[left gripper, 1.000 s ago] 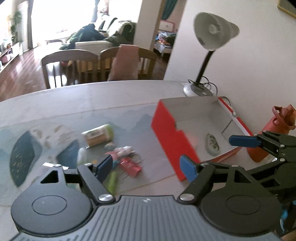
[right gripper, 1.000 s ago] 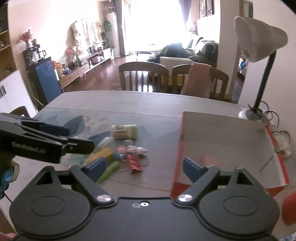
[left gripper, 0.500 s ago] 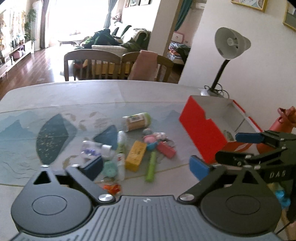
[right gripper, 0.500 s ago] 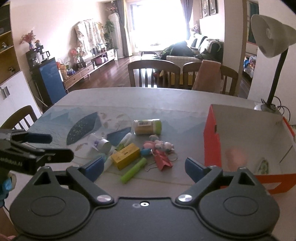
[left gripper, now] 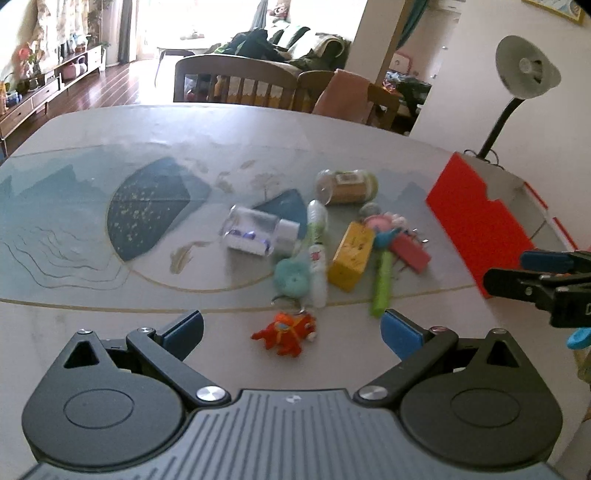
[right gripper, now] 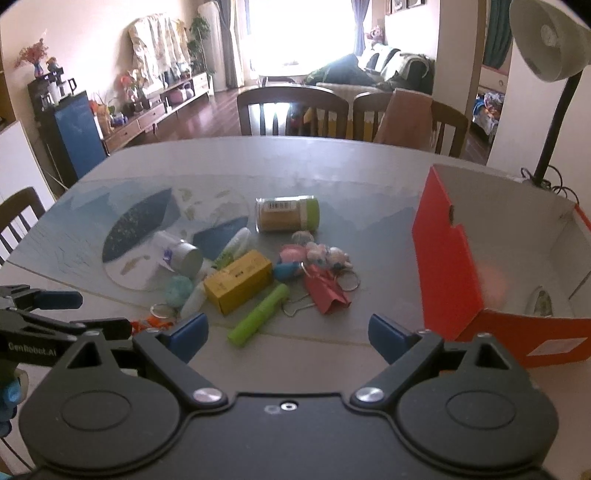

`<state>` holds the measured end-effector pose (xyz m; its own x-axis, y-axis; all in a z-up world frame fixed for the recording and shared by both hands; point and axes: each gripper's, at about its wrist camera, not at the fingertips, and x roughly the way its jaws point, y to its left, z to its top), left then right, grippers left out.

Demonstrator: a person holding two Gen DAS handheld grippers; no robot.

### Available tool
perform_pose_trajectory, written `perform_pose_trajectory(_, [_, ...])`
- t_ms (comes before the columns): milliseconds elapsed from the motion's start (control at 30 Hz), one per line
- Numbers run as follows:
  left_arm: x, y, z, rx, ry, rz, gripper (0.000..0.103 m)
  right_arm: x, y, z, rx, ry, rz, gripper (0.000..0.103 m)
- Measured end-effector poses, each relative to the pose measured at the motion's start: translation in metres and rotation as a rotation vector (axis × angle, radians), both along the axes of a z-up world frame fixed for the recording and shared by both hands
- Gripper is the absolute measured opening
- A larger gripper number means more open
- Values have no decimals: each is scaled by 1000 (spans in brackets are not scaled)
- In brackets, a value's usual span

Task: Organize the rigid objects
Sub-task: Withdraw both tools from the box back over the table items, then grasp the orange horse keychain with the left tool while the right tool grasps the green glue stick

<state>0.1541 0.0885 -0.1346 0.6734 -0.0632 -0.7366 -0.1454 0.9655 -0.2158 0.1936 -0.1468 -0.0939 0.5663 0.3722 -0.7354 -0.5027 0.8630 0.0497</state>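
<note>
though nearly bare, red box (right gripper: pixel 448 258)

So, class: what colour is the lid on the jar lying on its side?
Green lid on the jar, clearest in the right wrist view.

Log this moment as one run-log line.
left hand-held gripper: open, empty, over orange toy | right hand-held gripper: open, empty | red box: one item inside | pile unsorted

Background: wooden dining chairs (right gripper: pixel 291 110) stand behind the grey table (right gripper: pixel 207 155), a sofa (right gripper: pixel 384 70) before a bright window (right gripper: pixel 295 29). A low cabinet (right gripper: pixel 155 114) lines the left wall on dark wood floor (right gripper: pixel 218 118); a gooseneck lamp (right gripper: pixel 546 48) stands right.
</note>
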Motion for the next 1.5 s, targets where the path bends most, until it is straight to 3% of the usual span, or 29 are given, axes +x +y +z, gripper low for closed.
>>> perform_pose_trajectory(200, [6,-7,-24,58,6,-34,103,7,16,-23,-17,33,-8,90])
perform_pose_trajectory(467, [17,-14,-47,83,14,-8,103,23,38,-52,-41,72,-27,86])
perform_pose_trajectory(833, [23,-26,-59,133,-15,36,101,35,62,-72,-69,94,-25,67])
perform_pose_trajectory(1033, [28,-32,-61,150,-24,41,90,39,66,-75,-71,104,-35,53])
perform_pose_trajectory(1300, [28,-38,-59,199,-21,65,63,40,69,-77,-85,91,-60,36])
perform_pose_trajectory(1400, [27,-40,-57,209,-17,65,51,38,68,-76,-102,78,-54,19])
perform_pose_trajectory(1500, [27,-42,-56,211,-11,65,44,38,64,-75,-96,81,-51,15])
